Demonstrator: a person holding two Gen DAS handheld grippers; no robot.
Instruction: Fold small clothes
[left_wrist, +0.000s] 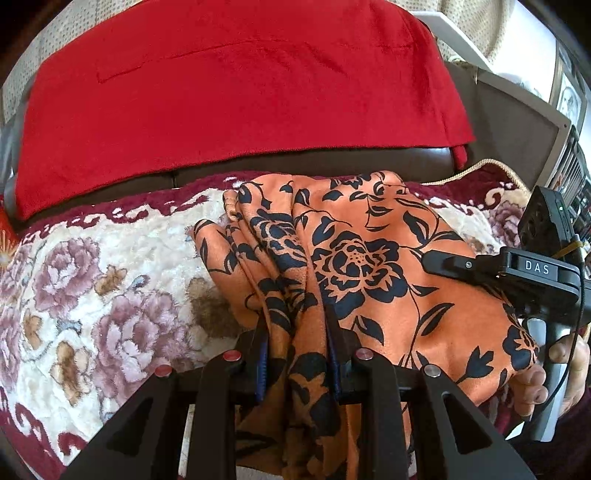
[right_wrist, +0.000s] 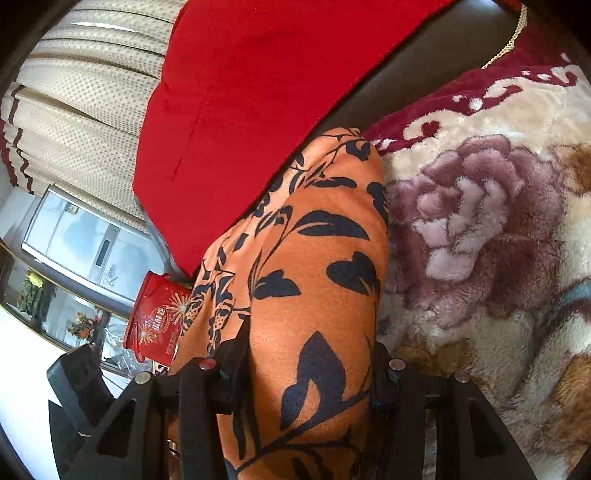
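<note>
Orange garment (left_wrist: 354, 266) with black flower and leaf print lies bunched on the plush floral blanket (left_wrist: 110, 280), which you can use as the landmark for everything else. The blanket is cream with mauve roses and a maroon scroll border, and it covers a dark brown seat. Behind the blanket a red velvet cloth (left_wrist: 236, 92) drapes over the backrest. Past that cloth hangs a dotted beige curtain (right_wrist: 85, 96). From your right wrist view, a red printed tin (right_wrist: 155, 321) stands off the blanket's far side, beside a glass cabinet (right_wrist: 81, 243).

The garment is gathered into long pleats at its left part and lies smoother to the right, its far edge near the blanket's maroon border.

Your left gripper (left_wrist: 295, 332) is clamped narrowly on a pleated bunch of the garment. Your right gripper (right_wrist: 310, 354) stands half wide, with a thick fold of the same garment filling the gap between its fingers.
</note>
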